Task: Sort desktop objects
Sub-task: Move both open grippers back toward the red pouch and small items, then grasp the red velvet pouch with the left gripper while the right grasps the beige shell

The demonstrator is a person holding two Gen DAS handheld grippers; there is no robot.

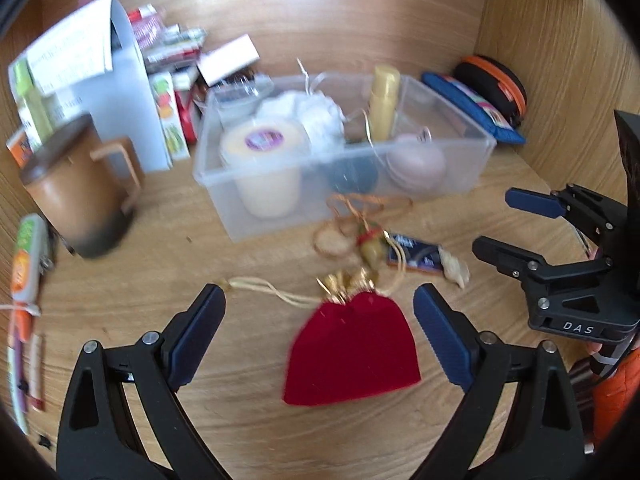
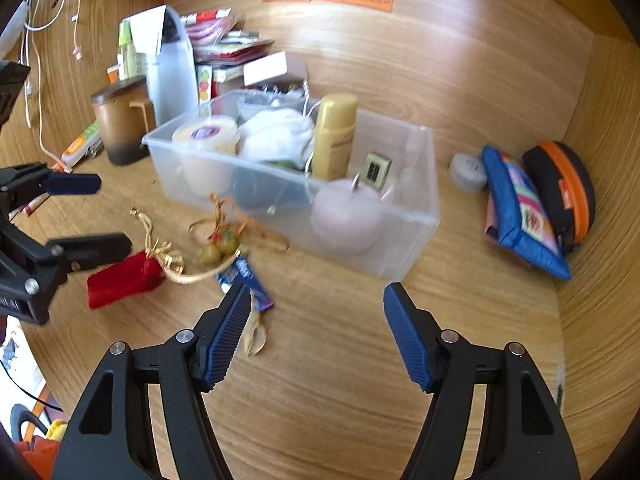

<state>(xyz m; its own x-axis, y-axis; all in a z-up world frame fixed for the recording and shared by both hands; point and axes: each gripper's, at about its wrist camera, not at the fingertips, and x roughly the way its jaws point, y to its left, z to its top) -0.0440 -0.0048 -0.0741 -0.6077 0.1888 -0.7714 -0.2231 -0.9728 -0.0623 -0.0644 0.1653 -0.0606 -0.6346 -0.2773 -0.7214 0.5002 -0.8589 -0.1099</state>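
A red velvet pouch (image 1: 352, 354) with gold drawstrings lies on the wooden desk between the open jaws of my left gripper (image 1: 320, 320); it also shows in the right wrist view (image 2: 122, 280). A gold-corded charm with green beads (image 1: 366, 240), a blue wrapper (image 1: 416, 258) and a shell (image 1: 454, 270) lie just beyond it. A clear plastic bin (image 1: 452, 186) behind holds a tub, white cloth, a gold bottle and a pink round case. My right gripper (image 2: 318, 312) is open and empty above bare desk in front of the bin (image 2: 416, 240), with the blue wrapper (image 2: 246, 280) beside its left finger.
A brown lidded mug (image 1: 80, 188), a white file box and packets stand at the back left. A blue pouch (image 2: 520, 216) and an orange-zipped black case (image 2: 568, 196) lean in the right corner beside a small white disc (image 2: 466, 170). Pens lie at the left edge (image 1: 24, 280).
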